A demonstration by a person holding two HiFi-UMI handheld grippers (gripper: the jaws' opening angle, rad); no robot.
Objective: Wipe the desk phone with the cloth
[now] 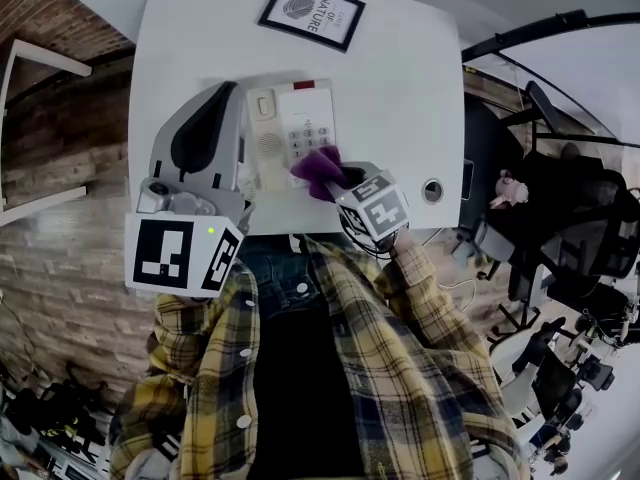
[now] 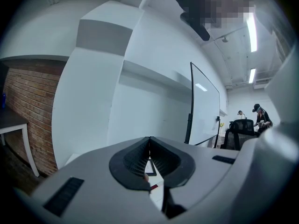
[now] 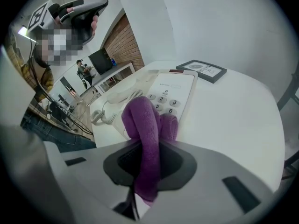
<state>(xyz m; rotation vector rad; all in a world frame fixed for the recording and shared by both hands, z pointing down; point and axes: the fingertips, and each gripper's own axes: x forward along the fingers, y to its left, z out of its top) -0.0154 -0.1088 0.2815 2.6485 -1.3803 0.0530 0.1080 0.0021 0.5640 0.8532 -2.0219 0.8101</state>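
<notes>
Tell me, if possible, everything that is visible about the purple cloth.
The purple cloth looks soft and fuzzy, like microfibre. It is bunched into thick folds and clamped between the jaws of the right gripper, with a rounded wad sticking out in front. The wad lies over the near edge of the white desk phone, beside its number keys; whether it presses on the phone is unclear.

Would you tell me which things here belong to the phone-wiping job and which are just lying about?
Job in hand:
desk phone
purple cloth, by the phone's keypad
right hand-held gripper, shut on the cloth

Lying about:
framed print, at the table's far edge
cable grommet
office chair
left hand-held gripper, shut and empty
</notes>
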